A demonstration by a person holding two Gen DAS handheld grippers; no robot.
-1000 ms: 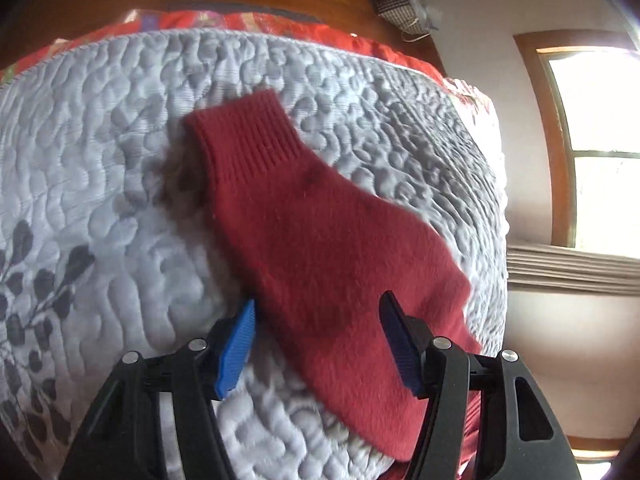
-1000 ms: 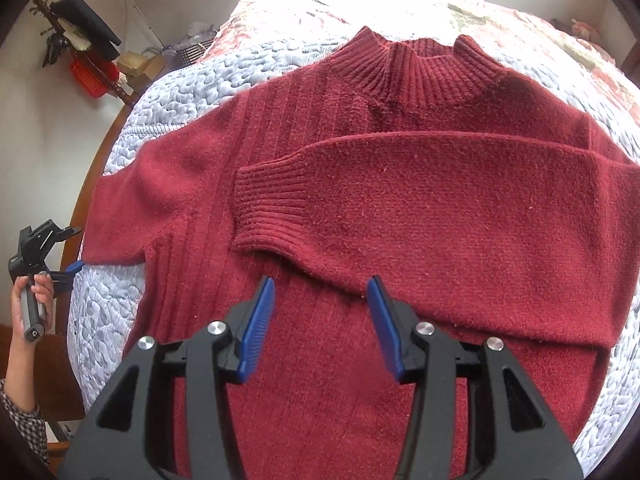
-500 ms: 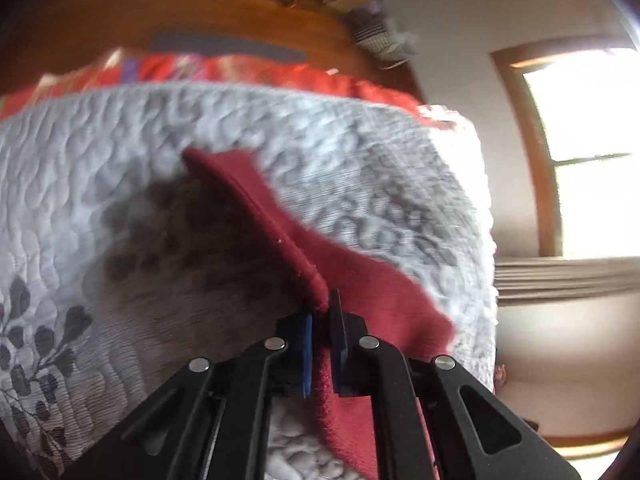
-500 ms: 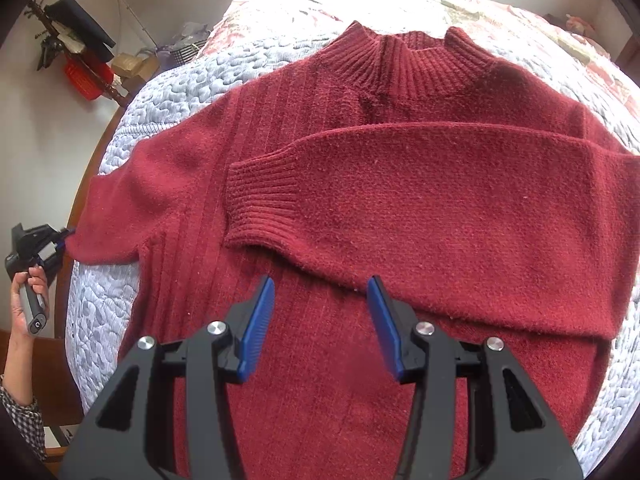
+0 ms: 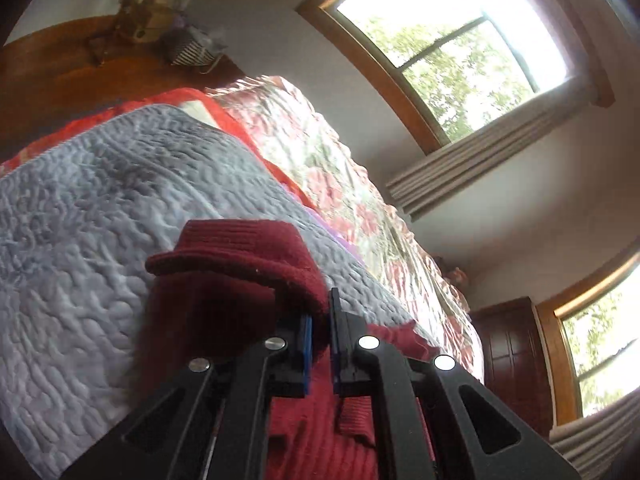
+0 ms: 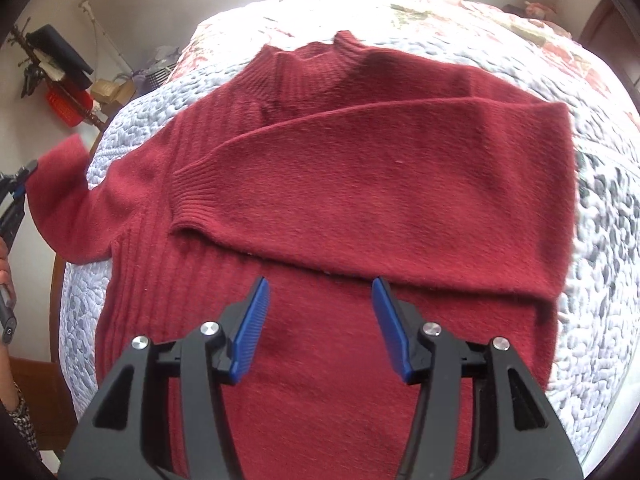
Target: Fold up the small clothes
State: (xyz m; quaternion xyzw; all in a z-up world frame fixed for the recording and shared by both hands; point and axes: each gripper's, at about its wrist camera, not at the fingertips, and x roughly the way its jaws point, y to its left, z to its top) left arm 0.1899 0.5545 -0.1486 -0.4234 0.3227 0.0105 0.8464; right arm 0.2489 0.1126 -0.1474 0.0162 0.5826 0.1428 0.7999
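Sweater (image 6: 360,184): dark red knit, spread flat on the grey quilt (image 6: 600,208) that covers the bed, collar toward the far end, ribbed body running to the near edge.
Folded sleeve (image 6: 400,200): lies across the chest from the right side, ribbed cuff (image 6: 188,200) ending left of centre, resting on the body.
Other sleeve (image 6: 68,200): at the left side, raised off the quilt and stretched out past the left edge of the bed; in the left wrist view its cloth (image 5: 248,264) drapes over the fingers, the ribbed cuff end flopped forward at the top.
Left gripper (image 5: 319,344): blue pads drawn together with only the sleeve's knit between them, clamped on that sleeve; seen small at the far left of the right wrist view (image 6: 24,172), held by a hand (image 6: 4,280) that is mostly cut off by the frame.
Right gripper (image 6: 320,328): jaws spread wide, nothing between the blue pads (image 6: 250,332); it hovers above the lower body of the sweater, just near of the folded sleeve's lower edge. Whether it touches the knit cannot be told.
Floral bedspread (image 5: 340,168): shows beyond the quilt at the far side.
Window (image 5: 452,52): bright, on the wall behind the bed.
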